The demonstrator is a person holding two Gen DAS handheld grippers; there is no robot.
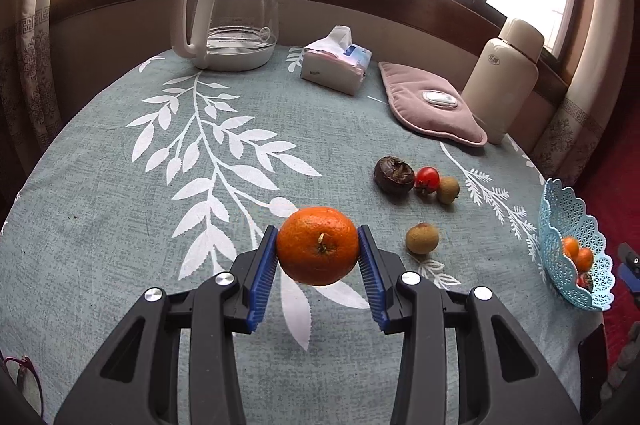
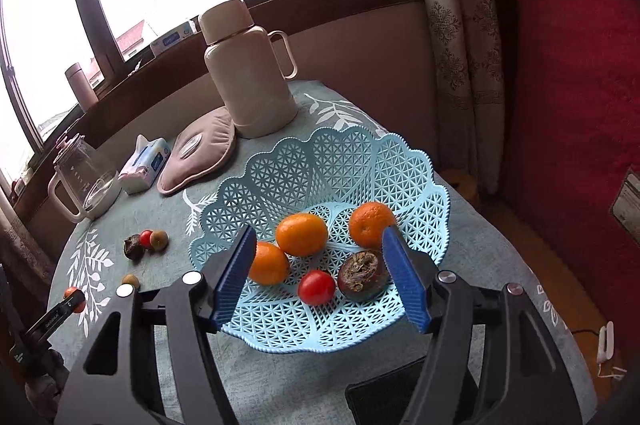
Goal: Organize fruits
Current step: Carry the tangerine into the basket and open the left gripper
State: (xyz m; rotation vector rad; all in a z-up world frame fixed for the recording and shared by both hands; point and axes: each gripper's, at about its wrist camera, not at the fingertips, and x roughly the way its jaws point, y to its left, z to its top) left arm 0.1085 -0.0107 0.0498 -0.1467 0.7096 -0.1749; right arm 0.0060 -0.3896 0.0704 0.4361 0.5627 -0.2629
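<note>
Now the left gripper (image 1: 318, 259) has its jaws clenched on an orange (image 1: 318, 245).
Right gripper (image 2: 320, 277) hangs released above the blue basket (image 2: 280, 169) on the table (image 1: 120, 225).

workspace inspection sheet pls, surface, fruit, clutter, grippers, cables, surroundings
surface: round table under a grey-green leaf-print cloth.
job's things: blue basket holds three oranges, a tomato and a dark fruit; on the cloth lie another dark fruit, a second tomato and two small brown fruits.
clutter: glass kettle, tissue pack, pink pad, cream thermos.
grippers: left gripper shut on an orange; right gripper open over the basket.
cables: white cable on the floor.
surroundings: windows, curtains, red wall.
</note>
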